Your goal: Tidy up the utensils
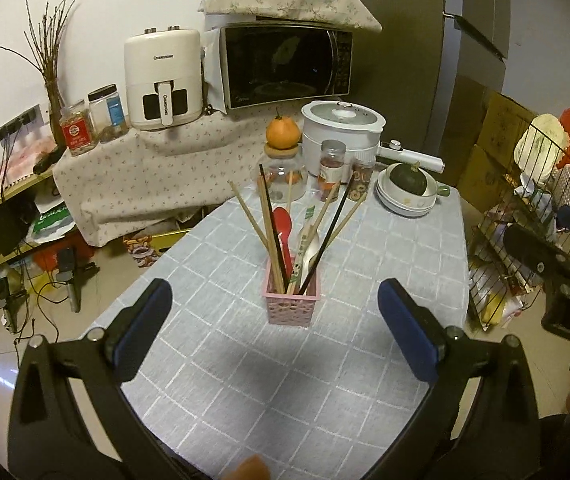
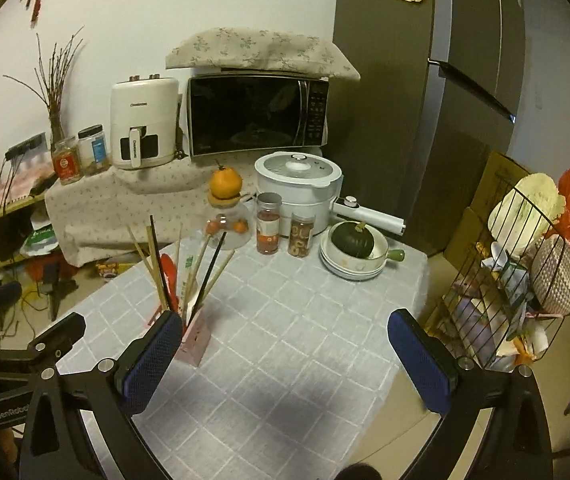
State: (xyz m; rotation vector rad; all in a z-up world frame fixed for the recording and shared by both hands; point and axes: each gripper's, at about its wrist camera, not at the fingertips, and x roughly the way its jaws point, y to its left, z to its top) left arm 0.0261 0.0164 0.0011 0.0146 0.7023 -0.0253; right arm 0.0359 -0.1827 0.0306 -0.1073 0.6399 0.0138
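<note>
Left gripper [image 1: 275,316] is hanging over the near part of the table [image 1: 385,240], angled down toward it, jaws spread wide apart with nothing between the blue pads [image 1: 145,324]. Right gripper [image 2: 285,352] is sitting in the same pose just beside it, jaws also wide apart and empty. Each one is showing at the edge of the other's view, black body only, partly cut off.

Pink holder [image 1: 293,300] is standing upright mid-table on the grey checked cloth, ahead of the left gripper and clear of its pads. Chopsticks [image 1: 267,220], wooden and black, are fanning out of it, along with a red spoon [image 1: 283,224] and a metal spoon [image 1: 312,252]. In the right wrist view the left finger of the right gripper is covering the holder's near corner.

Readable writing: "CHANGHONG" on the white air fryer [image 1: 161,78], on body and handle. "GenRobo" is showing on the left gripper's body in the right wrist view, cut by the frame; "DAS" on the right gripper's body in the left wrist view, also cut. Microwave [image 1: 285,66] logo is too small to read. Jar labels are blurring out. A paper-wrapped utensil in the holder is carrying green print, illegible.

An orange blur at the bottom edge of the left wrist view is unidentifiable.
</note>
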